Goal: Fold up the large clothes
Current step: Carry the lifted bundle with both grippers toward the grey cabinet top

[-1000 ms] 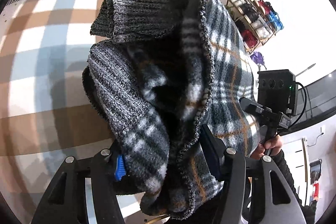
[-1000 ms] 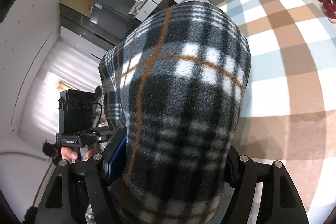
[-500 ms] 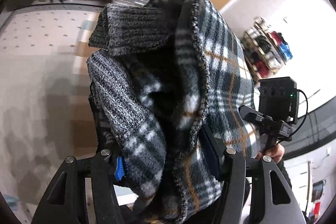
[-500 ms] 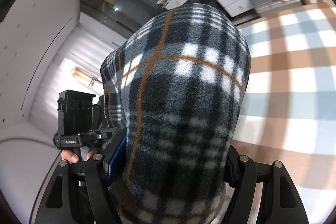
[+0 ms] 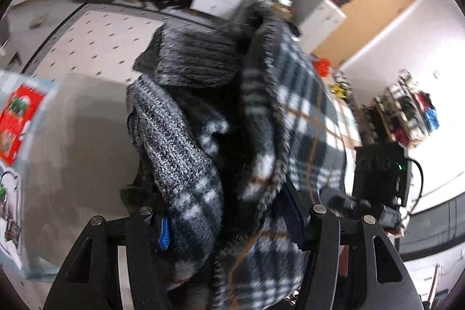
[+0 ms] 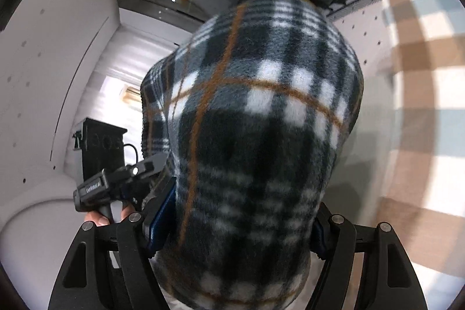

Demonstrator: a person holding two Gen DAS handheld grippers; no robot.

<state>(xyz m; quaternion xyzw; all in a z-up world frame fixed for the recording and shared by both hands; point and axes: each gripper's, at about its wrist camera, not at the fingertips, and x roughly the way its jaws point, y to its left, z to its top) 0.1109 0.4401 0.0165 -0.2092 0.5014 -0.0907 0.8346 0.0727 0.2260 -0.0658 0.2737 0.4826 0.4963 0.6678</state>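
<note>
Clamping one plaid fleece garment point(image 6: 261, 135), both the left gripper point(image 5: 226, 225) and right gripper point(image 6: 238, 225) grip bunched folds.

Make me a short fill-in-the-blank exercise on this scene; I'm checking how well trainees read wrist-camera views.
1. Both grippers are clamped on one bundled ____ fleece garment.
2. In the left wrist view, the garment's ribbed knit cuffs are coloured ____.
3. In the right wrist view, the checked rug lies to the ____ of the garment.
4. The thin lines crossing the fleece pattern are ____.

Missing words: plaid; grey; right; orange
</note>
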